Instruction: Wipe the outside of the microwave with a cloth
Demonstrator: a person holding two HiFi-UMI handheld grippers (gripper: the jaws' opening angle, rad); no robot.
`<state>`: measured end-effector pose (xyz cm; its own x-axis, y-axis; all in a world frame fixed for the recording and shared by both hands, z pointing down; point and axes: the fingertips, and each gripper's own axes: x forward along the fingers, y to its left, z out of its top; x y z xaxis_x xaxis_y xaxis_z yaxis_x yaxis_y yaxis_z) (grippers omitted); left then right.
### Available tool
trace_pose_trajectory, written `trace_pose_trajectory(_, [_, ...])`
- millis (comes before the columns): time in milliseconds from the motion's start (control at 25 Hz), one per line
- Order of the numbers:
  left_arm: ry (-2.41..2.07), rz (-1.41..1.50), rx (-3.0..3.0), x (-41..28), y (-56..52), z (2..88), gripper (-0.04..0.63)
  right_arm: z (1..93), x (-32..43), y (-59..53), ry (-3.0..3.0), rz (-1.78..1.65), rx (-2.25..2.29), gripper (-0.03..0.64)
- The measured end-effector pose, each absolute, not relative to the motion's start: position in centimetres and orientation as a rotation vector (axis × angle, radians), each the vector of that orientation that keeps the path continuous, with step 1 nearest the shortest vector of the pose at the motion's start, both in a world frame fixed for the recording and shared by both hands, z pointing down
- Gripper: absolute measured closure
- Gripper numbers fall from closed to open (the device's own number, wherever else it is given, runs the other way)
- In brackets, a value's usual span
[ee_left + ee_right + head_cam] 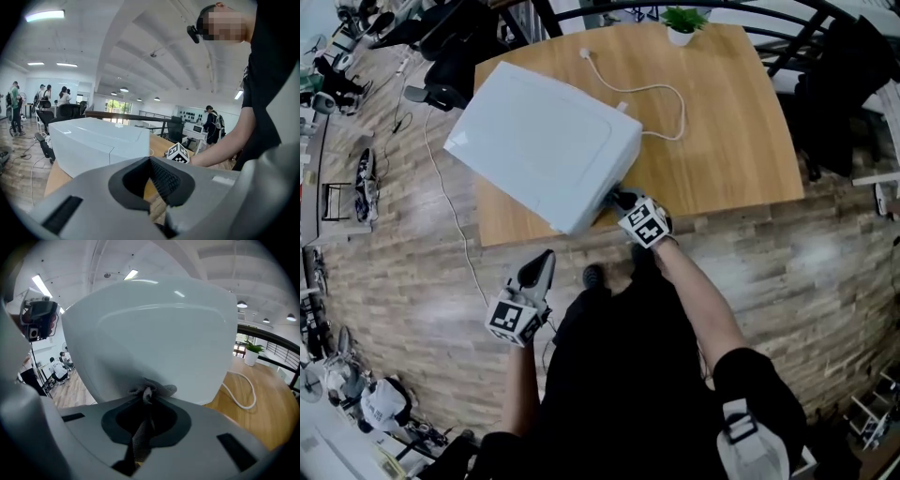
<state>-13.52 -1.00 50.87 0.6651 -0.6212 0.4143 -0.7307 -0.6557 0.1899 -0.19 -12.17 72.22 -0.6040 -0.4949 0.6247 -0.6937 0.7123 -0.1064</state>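
A white microwave (544, 141) stands askew on the wooden table (731, 159), near the front edge. My right gripper (623, 200) is at the microwave's near side wall, shut on a grey cloth (151, 391). In the right gripper view the cloth bunches at the jaw tips of the right gripper (147, 398) and touches the white wall of the microwave (159, 333). My left gripper (542, 266) hangs over the floor in front of the table, apart from the microwave. Its jaws are shut with nothing between them, and the left gripper (151, 163) faces the microwave (93, 143).
The microwave's white power cord (661, 94) loops across the table behind it. A small potted plant (682, 23) stands at the far edge. A cable (450, 216) runs over the wooden floor at the left. Black chairs (455, 56) and several people (14, 105) are farther off.
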Motion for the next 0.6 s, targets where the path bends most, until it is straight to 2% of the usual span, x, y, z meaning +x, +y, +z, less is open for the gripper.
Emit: trace_pose_trajectory(600, [-1.29,0.405,2.412,-12.4,-0.9,52.0,0.595,73.1,5.2,-18.0,-2.315,0.419,0.879,0.594])
